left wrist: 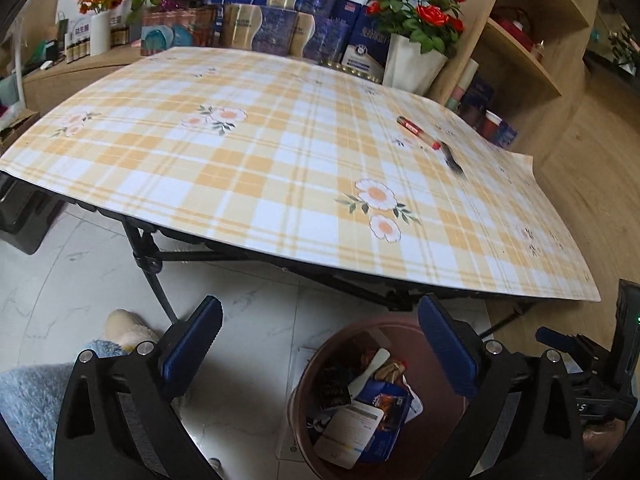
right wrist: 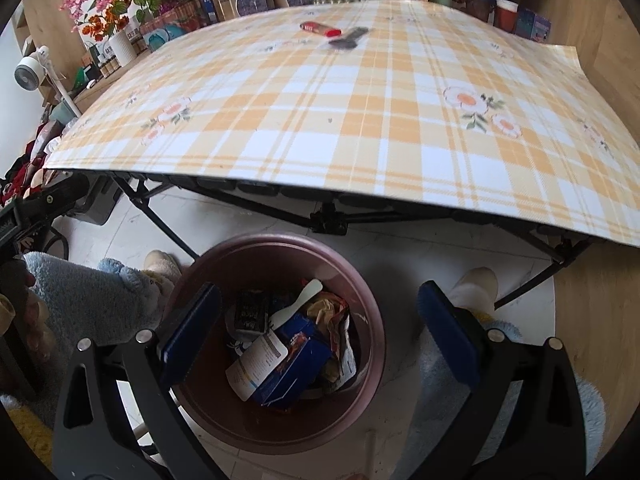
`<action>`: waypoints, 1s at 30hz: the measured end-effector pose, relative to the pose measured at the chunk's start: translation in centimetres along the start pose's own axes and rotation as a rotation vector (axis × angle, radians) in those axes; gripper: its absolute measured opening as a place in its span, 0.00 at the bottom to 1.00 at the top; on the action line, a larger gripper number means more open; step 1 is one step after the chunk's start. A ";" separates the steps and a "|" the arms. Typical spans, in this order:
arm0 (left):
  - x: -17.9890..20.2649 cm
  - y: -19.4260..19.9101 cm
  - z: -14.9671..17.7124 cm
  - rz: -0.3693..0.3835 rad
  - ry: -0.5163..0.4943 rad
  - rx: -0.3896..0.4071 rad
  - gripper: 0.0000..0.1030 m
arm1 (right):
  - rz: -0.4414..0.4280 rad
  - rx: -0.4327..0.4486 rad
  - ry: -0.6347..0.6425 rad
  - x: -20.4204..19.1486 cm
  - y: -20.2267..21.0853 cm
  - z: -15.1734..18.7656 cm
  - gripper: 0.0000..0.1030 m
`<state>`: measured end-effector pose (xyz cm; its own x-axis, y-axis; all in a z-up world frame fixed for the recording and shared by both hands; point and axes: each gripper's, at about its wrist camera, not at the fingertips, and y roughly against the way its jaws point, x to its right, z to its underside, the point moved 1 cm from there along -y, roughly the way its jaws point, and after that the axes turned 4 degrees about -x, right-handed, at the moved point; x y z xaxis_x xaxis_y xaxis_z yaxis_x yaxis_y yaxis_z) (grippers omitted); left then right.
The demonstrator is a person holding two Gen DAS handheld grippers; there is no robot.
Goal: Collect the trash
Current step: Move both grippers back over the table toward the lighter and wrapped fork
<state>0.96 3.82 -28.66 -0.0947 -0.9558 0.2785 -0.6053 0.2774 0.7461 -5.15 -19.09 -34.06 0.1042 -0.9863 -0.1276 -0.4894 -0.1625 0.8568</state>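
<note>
A maroon trash bin point(right wrist: 280, 242) stands on the floor in front of the table, holding a blue box point(right wrist: 296, 360), a white card and crumpled wrappers. My right gripper point(right wrist: 320, 288) hangs open just above it, nothing between its fingers. My left gripper point(left wrist: 320, 304) is open and empty too, up and to the left of the bin point(left wrist: 396, 326), over the floor by the table's near edge. On the plaid tablecloth point(left wrist: 240, 160), far right, lie a red wrapper point(left wrist: 416, 132) and a dark wrapper point(left wrist: 452, 160) side by side; the right wrist view shows the red wrapper point(right wrist: 320, 29) and dark wrapper point(right wrist: 348, 38) at the table's far side.
The table's black folding legs point(left wrist: 148, 256) stand close behind the bin. Boxes point(left wrist: 280, 20) and a pot of red roses point(left wrist: 416, 12) line the far edge, with wooden shelves point(left wrist: 520, 40) to the right. A person's slippers point(right wrist: 476, 288) and fluffy blue trouser legs flank the bin.
</note>
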 end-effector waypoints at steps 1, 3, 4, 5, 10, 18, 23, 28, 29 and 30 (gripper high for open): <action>0.0 0.1 0.0 -0.002 -0.003 0.006 0.93 | -0.001 0.011 -0.001 0.0 0.2 -0.1 0.94; 0.3 0.1 0.0 -0.004 -0.014 0.011 0.94 | -0.001 0.024 0.000 -0.1 0.5 -0.2 0.94; 0.4 0.0 0.0 -0.004 -0.021 0.008 0.94 | 0.000 0.030 0.001 -0.1 0.6 -0.2 0.94; 0.5 0.0 0.0 -0.004 -0.026 0.006 0.94 | 0.001 0.035 0.002 -0.1 0.7 -0.3 0.94; 1.0 -0.2 0.1 -0.005 -0.045 0.006 0.94 | 0.004 0.056 0.002 -0.1 1.0 -0.8 0.94; 0.9 0.9 -1.1 -0.004 -0.042 0.060 0.94 | -0.021 0.065 -0.023 1.2 2.1 -3.8 0.94; 0.5 1.7 -2.4 -0.016 -0.032 0.102 0.94 | -0.091 0.089 -0.073 3.7 2.0 -9.8 0.94; -0.2 1.6 -3.5 -0.023 -0.009 0.113 0.94 | -0.044 0.093 -0.090 5.4 -0.6 -16.7 0.83; -0.3 1.5 -3.6 -0.026 -0.005 0.114 0.94 | -0.026 0.096 -0.088 5.5 -1.2 -17.9 0.80; -0.5 1.5 -3.8 -0.029 0.001 0.113 0.94 | -0.010 0.096 -0.087 5.6 -1.9 -19.0 0.77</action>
<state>3.10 5.08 -25.40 -0.0754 -0.9632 0.2581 -0.6932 0.2367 0.6808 12.79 -23.77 -26.93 0.0360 -0.9826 -0.1820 -0.5697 -0.1698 0.8041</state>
